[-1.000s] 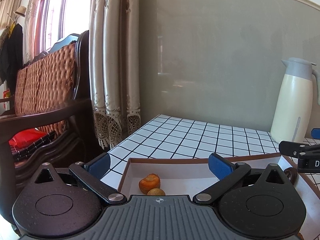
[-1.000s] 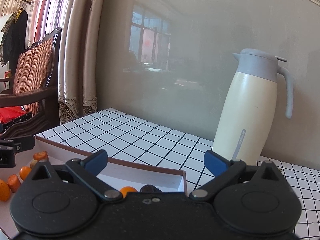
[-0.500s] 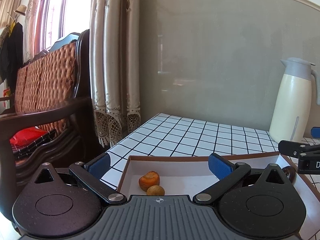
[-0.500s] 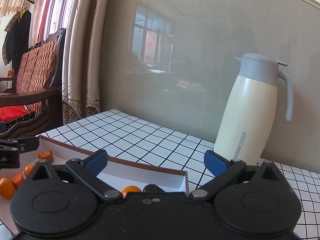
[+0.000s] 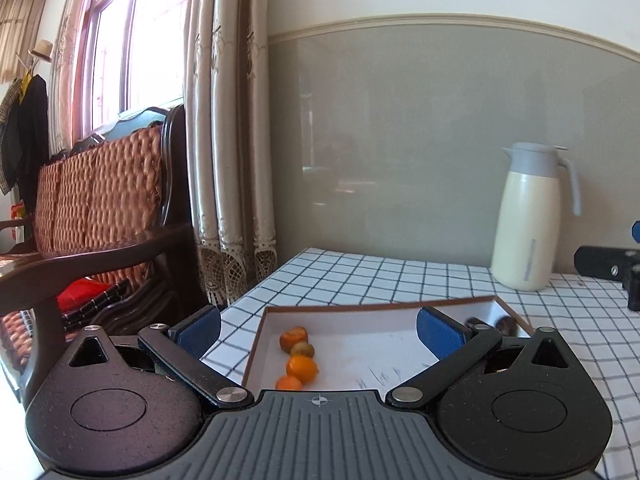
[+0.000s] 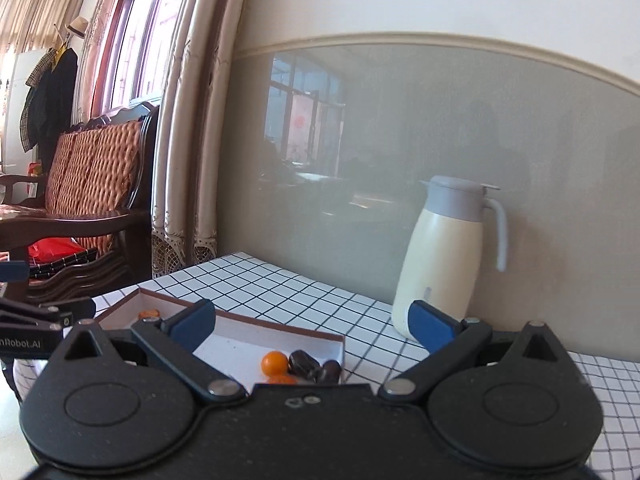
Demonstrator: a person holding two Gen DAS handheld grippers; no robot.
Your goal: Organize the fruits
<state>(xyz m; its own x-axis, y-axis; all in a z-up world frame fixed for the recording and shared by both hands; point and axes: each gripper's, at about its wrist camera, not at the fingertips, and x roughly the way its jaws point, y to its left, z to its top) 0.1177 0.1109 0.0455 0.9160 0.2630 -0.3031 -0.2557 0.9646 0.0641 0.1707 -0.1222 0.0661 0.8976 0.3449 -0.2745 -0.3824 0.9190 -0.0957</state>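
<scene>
Orange fruits [image 5: 302, 368] line the tray [image 5: 360, 307] at 9 o'clock, dark ones [image 6: 314, 364] at 3. Both tongs, left [image 5: 318, 326] and right [image 6: 312, 322], gape empty above; round fruit may roll from a pinch.

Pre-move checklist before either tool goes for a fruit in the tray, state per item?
1. Left tool open and holding nothing: ok.
2. Right tool open and holding nothing: ok.
3. Orange fruits lying loose at the tray's left end, nothing on top of them: ok.
4. Dark fruits in the tray's right corner, touching each other, hard to take one alone: not ok.
5. Tray flat on the checked tablecloth: ok.
6. Thermos jug upright, clear of the tray: ok.
</scene>
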